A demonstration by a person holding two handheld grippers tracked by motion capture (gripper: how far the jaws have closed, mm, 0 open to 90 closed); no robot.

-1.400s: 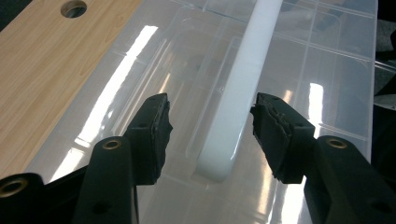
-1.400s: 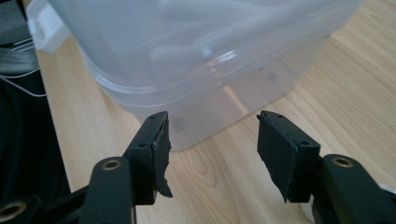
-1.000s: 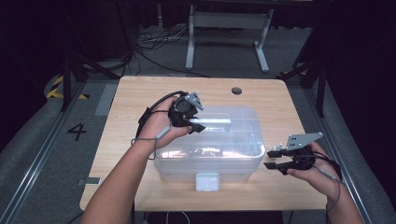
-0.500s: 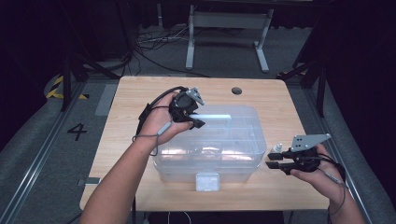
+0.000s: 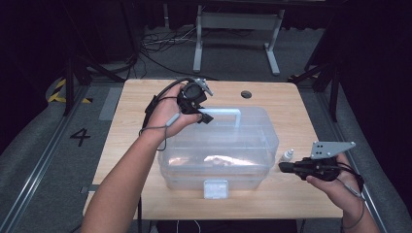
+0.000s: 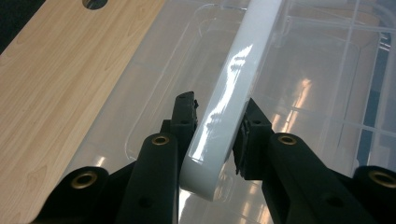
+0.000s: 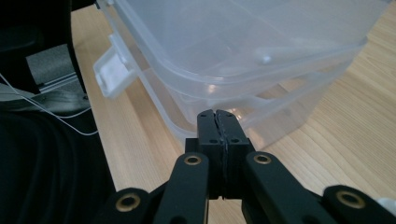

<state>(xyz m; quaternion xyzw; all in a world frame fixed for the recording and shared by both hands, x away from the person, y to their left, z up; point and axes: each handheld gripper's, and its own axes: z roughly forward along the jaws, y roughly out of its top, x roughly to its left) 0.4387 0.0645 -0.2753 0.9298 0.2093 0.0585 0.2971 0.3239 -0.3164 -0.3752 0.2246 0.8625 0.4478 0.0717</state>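
Wooden bench (image 5: pixel 126 131), dark floor around it. Clear plastic storage box (image 5: pixel 221 153) sitting mid-bench, lid (image 7: pixel 243 42) on, white front latch (image 5: pixel 215 188) facing the near edge. Looks like the latch is undone: flap (image 7: pixel 109 70) sticking out from the box wall in the right gripper view, though hard to be sure. White handle (image 6: pixel 229 100) on the lid tilted up off the lid surface, pinched between the jaws of the left gripper (image 6: pixel 217 121), pads pressing on both sides. Right gripper (image 7: pixel 218 123) off the box's right end, just beside the lower wall, jaws just closed and pressed together, nothing between them. Small white dropper bottle (image 5: pixel 287 155) standing on the bench between box and right gripper. Progress, as a judgement: handle grasped, box not clearly off the bench yet; lift or lid-opening left to do. Contents inside too blurred to name.
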